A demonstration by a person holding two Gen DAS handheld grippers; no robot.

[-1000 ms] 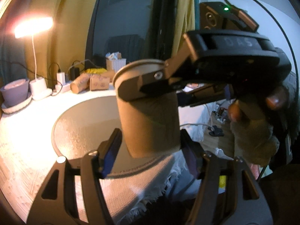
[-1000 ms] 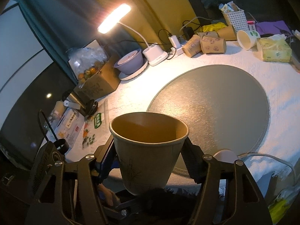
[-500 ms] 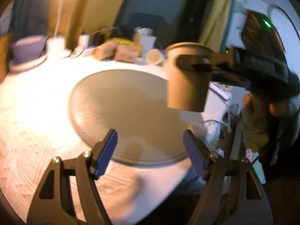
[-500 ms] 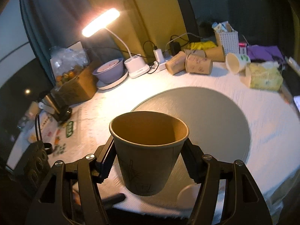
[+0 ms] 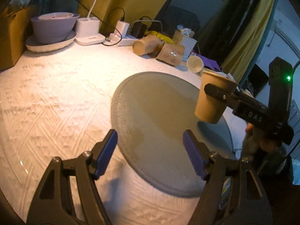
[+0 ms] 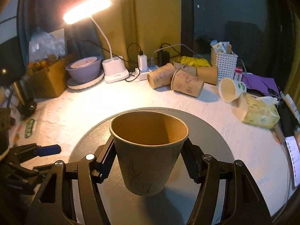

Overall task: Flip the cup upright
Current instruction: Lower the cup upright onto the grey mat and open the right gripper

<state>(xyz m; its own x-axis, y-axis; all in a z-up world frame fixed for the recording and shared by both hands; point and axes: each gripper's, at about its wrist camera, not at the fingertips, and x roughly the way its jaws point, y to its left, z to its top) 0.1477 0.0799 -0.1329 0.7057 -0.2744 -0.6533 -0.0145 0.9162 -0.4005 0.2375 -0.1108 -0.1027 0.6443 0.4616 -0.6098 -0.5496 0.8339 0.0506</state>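
Round tabletop under white embossed cloth, lamp-lit, clutter along far edge. Grey circular mat at centre. Right gripper: jaws pinching brown paper cup with bamboo sketch, mouth up, held above mat, not touching. Left gripper: jaws spread, holding nothing, near mat edge. Flip looks done; remaining, judged: lower cup onto mat, let go.

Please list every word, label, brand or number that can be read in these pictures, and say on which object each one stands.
"DAS": on the right gripper, raised letters on its black body, left wrist view.
Lamp base: small grey print, too blurred.
Green label on the tablecloth: unreadable.
Held cup: a line drawing only, no words.
Phone screen: text too small.
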